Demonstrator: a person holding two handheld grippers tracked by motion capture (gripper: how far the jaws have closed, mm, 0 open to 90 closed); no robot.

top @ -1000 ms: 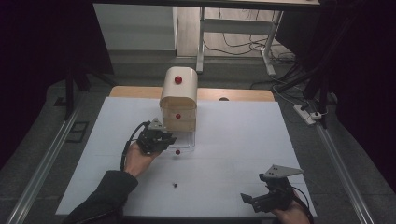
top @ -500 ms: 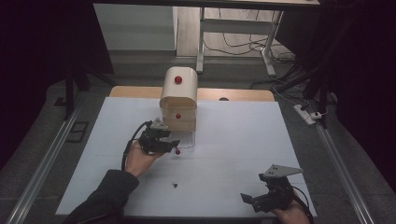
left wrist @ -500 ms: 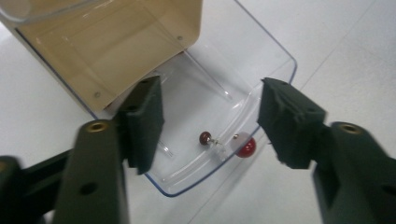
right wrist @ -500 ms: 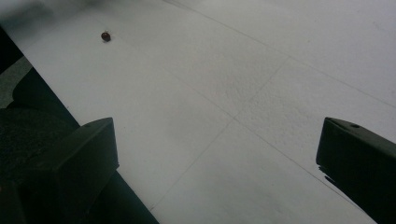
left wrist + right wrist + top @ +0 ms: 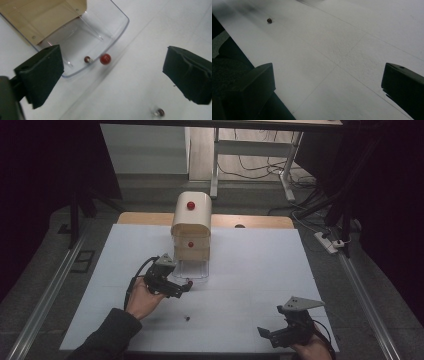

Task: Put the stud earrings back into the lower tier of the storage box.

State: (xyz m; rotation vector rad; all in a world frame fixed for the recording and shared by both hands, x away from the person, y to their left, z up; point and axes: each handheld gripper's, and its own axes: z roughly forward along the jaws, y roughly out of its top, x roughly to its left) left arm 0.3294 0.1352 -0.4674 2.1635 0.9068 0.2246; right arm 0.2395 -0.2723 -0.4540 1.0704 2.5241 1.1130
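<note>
- The person's left hand [image 5: 142, 300] comes in from the bottom left, sleeve dark, forearm angled up and to the right, fingers wrapped under the left gripper [image 5: 184, 287].
- The left gripper's jaws point right, low over the white table [image 5: 250, 270], and stand spread wide with nothing between them.
- In the left gripper view a clear drawer [image 5: 110, 27], pulled out of the cream drawer box [image 5: 191, 227], lies ahead of the jaws; its red knob [image 5: 105, 59] sits between them, touched by neither.
- One small dark bead [image 5: 87, 59] lies inside the drawer beside the knob; another small bead [image 5: 160, 112] lies on the table nearer the right-hand jaw.
- The right gripper [image 5: 267, 335] rests at the near table edge in the right hand [image 5: 312, 350], jaws spread, empty, pointing left.
- No readable writing or labels show.
</note>
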